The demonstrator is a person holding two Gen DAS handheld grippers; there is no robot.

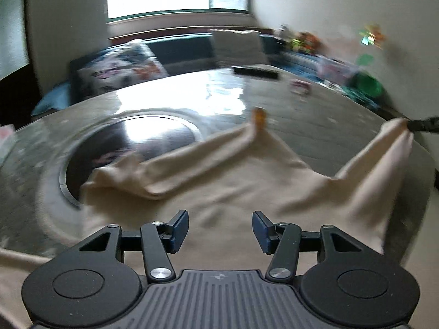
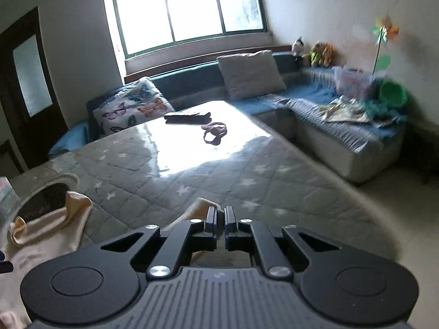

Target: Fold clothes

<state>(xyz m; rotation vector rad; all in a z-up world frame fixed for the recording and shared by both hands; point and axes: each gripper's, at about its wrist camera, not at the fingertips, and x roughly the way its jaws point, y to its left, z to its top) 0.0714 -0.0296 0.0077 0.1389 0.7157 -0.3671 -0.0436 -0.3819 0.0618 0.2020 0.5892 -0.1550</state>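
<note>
The cream-coloured soft cotton garment (image 1: 219, 192) lies rumpled over the grey quilted surface (image 2: 219, 170); the left gripper (image 1: 221, 230) gapes wide, empty — the right gripper (image 2: 220, 216) pinches one lifted corner.

Garment (image 1: 219, 192) lies on table (image 1: 315, 115), sofa (image 2: 329, 109) behind it.

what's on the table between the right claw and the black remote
Mostly bare quilted table with a sunlit patch; only a pink band lies just short of the remote, seen in the right wrist view.
</note>
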